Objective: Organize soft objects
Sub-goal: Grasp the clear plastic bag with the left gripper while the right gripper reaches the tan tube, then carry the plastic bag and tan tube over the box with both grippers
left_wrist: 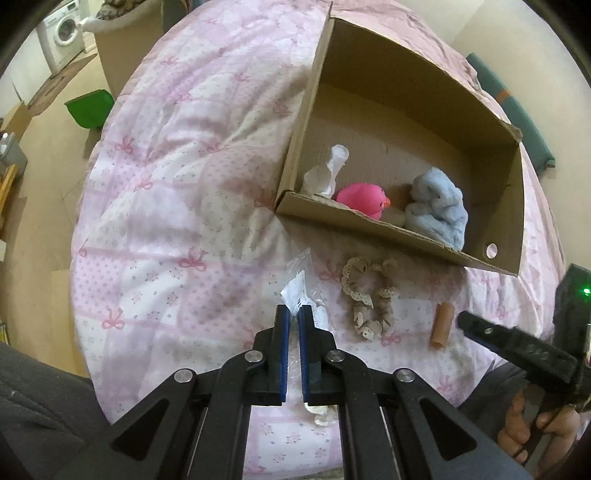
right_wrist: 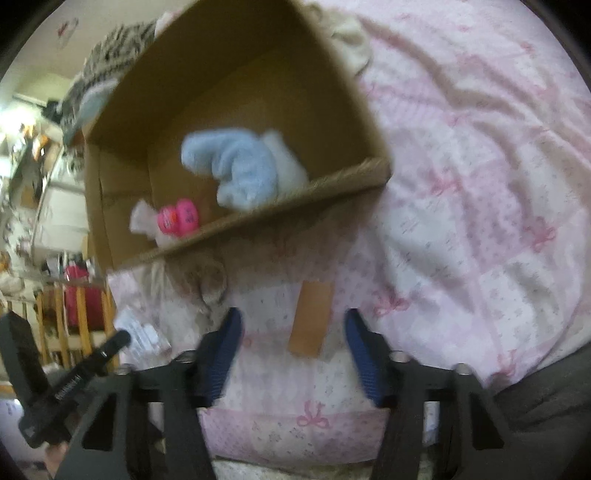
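A cardboard box (left_wrist: 513,221) lies on the pink quilt. Inside it are a pink rubber duck (left_wrist: 364,199), a blue fluffy cloth (left_wrist: 439,210) and a crumpled white piece (left_wrist: 328,170). My left gripper (left_wrist: 293,314) is shut on a clear plastic packet (left_wrist: 303,284) in front of the box. A beige lace scrunchie (left_wrist: 369,295) and a small tan foam piece (left_wrist: 441,325) lie on the quilt to its right. My right gripper (right_wrist: 293,325) is open, just above the tan piece (right_wrist: 312,317), which lies between its fingers. The box (right_wrist: 354,177) with the blue cloth (right_wrist: 240,166) and pink duck (right_wrist: 179,219) is ahead.
The pink bow-patterned quilt (left_wrist: 177,206) covers the bed. On the floor at the left stand a green bin (left_wrist: 90,109), a cardboard box (left_wrist: 122,55) and a washing machine (left_wrist: 62,35). A teal cushion (left_wrist: 517,110) lies beyond the box at right.
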{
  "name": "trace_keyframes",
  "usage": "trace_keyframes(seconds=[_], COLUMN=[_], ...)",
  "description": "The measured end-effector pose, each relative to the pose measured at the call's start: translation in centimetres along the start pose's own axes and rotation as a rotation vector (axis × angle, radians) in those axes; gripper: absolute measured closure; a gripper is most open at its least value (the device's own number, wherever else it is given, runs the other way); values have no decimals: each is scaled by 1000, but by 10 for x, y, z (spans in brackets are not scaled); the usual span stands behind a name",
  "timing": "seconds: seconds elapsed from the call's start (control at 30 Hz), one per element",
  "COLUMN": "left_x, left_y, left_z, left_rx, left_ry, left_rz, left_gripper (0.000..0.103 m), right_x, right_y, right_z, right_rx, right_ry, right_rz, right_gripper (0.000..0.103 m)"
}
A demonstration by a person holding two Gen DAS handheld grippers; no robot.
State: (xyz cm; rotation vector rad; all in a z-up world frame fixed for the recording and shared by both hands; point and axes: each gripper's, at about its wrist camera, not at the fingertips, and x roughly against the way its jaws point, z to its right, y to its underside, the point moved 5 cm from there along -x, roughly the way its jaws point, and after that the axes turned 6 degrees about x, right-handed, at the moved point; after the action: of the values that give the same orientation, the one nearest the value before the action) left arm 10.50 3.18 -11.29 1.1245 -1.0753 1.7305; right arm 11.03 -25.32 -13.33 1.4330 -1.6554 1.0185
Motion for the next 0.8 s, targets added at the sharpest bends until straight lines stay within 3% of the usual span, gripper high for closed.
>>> trace_keyframes(seconds=[0.3, 0.47, 0.8], left_x=[-9, -11, -10], left_y=[2, 0, -1], left_z=[3, 1, -2], left_rx=[-8, -6, -14], left_ry=[-33, -51, -89], left_rz=[-1, 5, 32], left_gripper=[98, 98, 98], right_x=[-34, -38, -13], right_y=[2, 3, 5], right_z=[-6, -12, -24], right_rx=[80, 140, 180], right_ry=[139, 190, 112], right_rz=[-92, -93, 5], right_gripper=[67, 94, 98])
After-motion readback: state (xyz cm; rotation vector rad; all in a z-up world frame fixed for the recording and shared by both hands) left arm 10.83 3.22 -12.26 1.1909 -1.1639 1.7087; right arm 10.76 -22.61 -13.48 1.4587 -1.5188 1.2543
